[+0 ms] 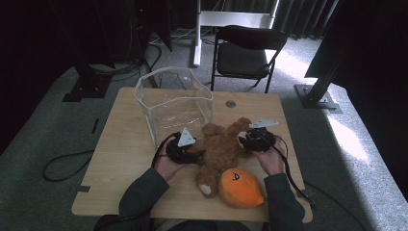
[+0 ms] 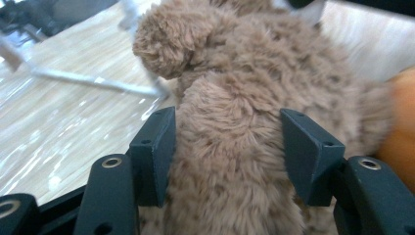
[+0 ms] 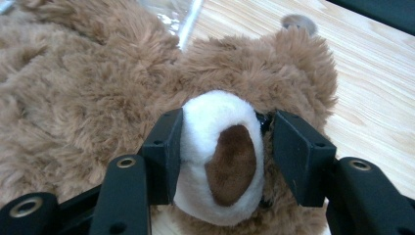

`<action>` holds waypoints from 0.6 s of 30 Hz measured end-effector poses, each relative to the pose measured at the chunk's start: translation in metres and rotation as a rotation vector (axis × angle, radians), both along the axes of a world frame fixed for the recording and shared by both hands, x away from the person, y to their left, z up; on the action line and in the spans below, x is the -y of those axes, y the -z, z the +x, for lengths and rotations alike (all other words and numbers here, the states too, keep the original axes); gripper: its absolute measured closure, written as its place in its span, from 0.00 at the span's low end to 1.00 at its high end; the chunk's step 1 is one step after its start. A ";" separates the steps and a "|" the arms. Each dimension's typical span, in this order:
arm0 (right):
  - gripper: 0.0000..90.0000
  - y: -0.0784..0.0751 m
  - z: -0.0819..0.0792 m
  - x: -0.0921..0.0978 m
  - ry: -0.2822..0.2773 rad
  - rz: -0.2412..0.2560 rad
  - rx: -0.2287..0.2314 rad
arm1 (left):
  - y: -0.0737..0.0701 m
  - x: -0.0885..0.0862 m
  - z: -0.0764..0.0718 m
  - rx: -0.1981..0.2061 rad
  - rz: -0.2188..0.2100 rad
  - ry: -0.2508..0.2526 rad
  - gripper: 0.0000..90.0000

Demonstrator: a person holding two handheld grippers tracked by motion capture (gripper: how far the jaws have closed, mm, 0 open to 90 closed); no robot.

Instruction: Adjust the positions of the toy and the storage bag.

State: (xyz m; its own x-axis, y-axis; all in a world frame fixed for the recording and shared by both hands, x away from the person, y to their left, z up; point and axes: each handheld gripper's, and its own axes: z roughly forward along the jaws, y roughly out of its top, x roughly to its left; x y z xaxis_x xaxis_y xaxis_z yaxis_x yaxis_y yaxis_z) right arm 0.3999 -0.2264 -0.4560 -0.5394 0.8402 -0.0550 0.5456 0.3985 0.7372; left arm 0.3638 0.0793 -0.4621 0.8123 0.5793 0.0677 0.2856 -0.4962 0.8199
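A brown teddy bear (image 1: 221, 144) lies on its back in the middle of the wooden table (image 1: 125, 159). My left gripper (image 1: 198, 154) comes in from the bear's left side. In the left gripper view its jaws press into the fur of a bear (image 2: 244, 73) limb on both sides, so the left gripper (image 2: 225, 129) is shut on it. My right gripper (image 1: 244, 141) sits at the bear's head. In the right gripper view its jaws clasp the white muzzle (image 3: 215, 122) with the brown nose, and the right gripper (image 3: 226, 134) is shut on the bear (image 3: 98, 73).
An orange plush toy (image 1: 239, 186) lies at the front edge by the bear's legs, its edge (image 2: 402, 122) beside my left jaws. A clear plastic bin (image 1: 173, 103) stands open just behind the bear. A black folding chair (image 1: 243, 50) stands beyond the table.
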 end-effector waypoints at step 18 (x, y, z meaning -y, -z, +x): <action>0.53 0.002 -0.007 0.028 0.086 -0.024 -0.009 | -0.011 0.071 -0.046 -0.151 -0.070 0.386 0.39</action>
State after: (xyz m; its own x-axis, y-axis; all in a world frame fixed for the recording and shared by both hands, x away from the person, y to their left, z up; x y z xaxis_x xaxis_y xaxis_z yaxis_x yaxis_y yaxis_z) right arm 0.3931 -0.2543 -0.4578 -0.4662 0.8818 -0.0712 0.5852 0.3677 0.7227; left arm 0.3181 0.0080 -0.4512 0.9684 0.2296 -0.0978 0.2095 -0.5350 0.8185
